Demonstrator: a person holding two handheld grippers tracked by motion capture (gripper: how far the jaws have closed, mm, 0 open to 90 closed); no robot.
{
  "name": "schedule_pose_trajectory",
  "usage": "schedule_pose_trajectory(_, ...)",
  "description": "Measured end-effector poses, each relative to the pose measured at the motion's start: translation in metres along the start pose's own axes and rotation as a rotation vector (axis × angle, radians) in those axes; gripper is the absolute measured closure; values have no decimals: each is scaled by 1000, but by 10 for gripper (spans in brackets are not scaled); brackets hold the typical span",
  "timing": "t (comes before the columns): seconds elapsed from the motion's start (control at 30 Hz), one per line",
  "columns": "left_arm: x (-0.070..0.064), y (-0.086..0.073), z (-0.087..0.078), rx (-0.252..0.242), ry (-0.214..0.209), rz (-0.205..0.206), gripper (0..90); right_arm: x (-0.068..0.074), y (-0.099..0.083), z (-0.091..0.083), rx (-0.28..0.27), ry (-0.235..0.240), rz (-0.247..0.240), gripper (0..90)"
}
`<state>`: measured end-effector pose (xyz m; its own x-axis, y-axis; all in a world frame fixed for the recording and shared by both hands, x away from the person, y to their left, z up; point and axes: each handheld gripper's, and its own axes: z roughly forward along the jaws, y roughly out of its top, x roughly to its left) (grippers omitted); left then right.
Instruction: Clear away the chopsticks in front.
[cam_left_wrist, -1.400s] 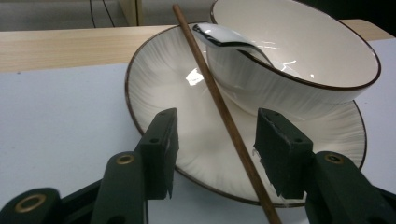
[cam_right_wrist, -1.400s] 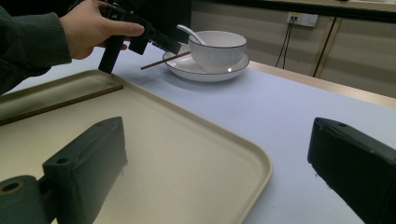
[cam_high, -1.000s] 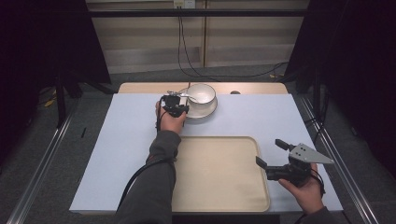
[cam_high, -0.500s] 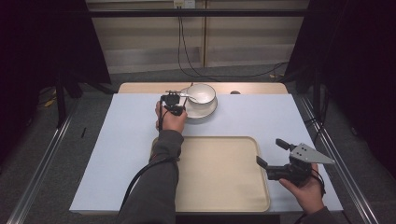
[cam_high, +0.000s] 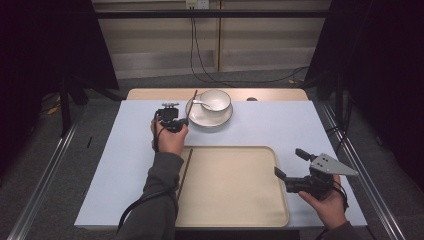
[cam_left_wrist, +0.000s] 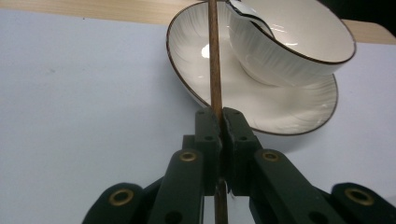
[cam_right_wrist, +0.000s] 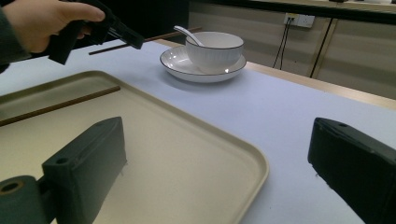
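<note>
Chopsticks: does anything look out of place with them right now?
The pair is split. One brown wooden chopstick lies along the left edge of the beige tray, while the other brown chopstick is clamped in the left hand-held gripper beside the white saucer. Nothing spilled.

Open counter (cam_high: 125, 165) left of tray (cam_high: 235, 220); wide bare stretch right of plate (cam_high: 197, 117) too. Far centre blocked by plate with bowl (cam_high: 216, 100) and spoon (cam_high: 200, 103). Tray middle free; one chopstick (cam_high: 185, 167) along its left rim. Second chopstick (cam_left_wrist: 215, 60) slants over plate edge, pinched in left gripper (cam_high: 176, 123).
</note>
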<state>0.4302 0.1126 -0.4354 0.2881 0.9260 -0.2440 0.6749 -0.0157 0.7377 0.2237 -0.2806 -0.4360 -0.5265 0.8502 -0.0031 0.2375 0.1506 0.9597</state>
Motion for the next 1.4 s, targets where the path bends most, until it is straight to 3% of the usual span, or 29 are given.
schedule_pose_trajectory(0.23,0,-12,-25,-13,2,13,856,1,0,-1,0,4,-10,40)
schedule_pose_trajectory(0.37,0,-22,-43,-43,-2,-17,856,1,0,-1,0,1,-9,38)
schedule_pose_trajectory(0.5,-2,-40,-62,-56,2,-17,856,2,0,0,0,7,-15,34)
schedule_pose_trajectory(0.8,-2,-70,-80,-60,-16,-54,856,4,0,0,-1,2,-15,34)
schedule_pose_trajectory(0.87,-2,-78,-86,-77,-20,-78,856,4,0,0,1,0,-17,34)
schedule_pose_trajectory(1.07,-5,-92,-99,-90,-13,-76,856,4,0,1,0,6,-18,34)
schedule_pose_trajectory(1.4,-5,-117,-113,-101,-40,-107,855,4,0,0,6,9,-20,35)
